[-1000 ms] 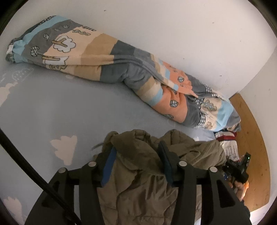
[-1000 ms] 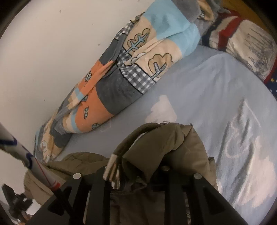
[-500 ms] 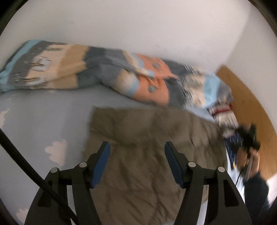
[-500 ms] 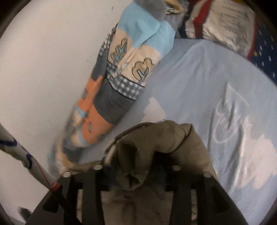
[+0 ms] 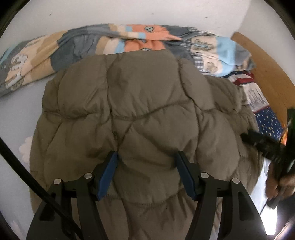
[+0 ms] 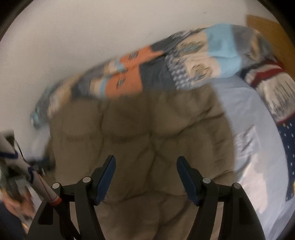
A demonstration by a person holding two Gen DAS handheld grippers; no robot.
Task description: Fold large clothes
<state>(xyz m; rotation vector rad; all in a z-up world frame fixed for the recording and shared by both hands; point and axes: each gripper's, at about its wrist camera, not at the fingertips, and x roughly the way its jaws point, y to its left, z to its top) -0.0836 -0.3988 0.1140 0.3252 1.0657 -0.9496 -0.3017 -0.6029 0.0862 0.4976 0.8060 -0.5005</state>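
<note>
The left tool stands apart, gripping nothing; the right tool is opening, also empty. The olive quilted jacket lies spread on the bed, reaching toward twelve o'clock. Smooth it flat, then grip an edge before folding.

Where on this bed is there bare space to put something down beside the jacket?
Bare sheet lies left of the olive jacket, bordered by the rolled patchwork quilt behind. Another free strip of sheet shows in the right wrist view, between the jacket's right edge and the striped and starry bedding. The back, along the wall, is crowded by the quilt.
</note>
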